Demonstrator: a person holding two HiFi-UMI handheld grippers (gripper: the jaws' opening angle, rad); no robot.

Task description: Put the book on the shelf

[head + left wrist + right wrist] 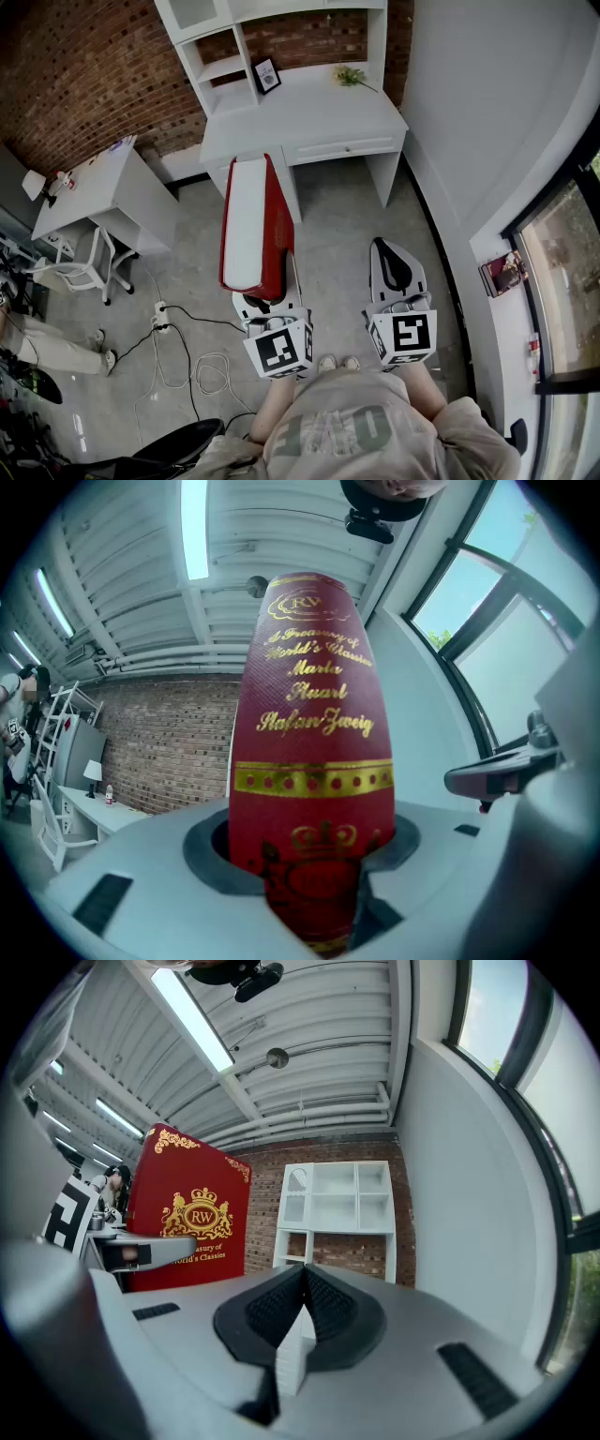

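A thick red book (253, 230) with gold lettering stands on end in my left gripper (265, 292), whose jaws are shut on its lower end; its white page edge faces up in the head view. Its spine (314, 761) fills the middle of the left gripper view. My right gripper (394, 272) hangs beside it to the right with its black pads pressed together and nothing between them (302, 1316). The white shelf unit (244, 56) on the desk stands ahead against the brick wall. In the right gripper view the book (187, 1208) rises at the left and the shelf (337, 1208) stands straight ahead.
A white desk (309, 117) carries a framed picture (267, 75) and a small plant (352, 77). Another white table (94, 192) and a chair (89, 267) stand at the left. Cables and a power strip (161, 317) lie on the floor. A white wall and window run along the right.
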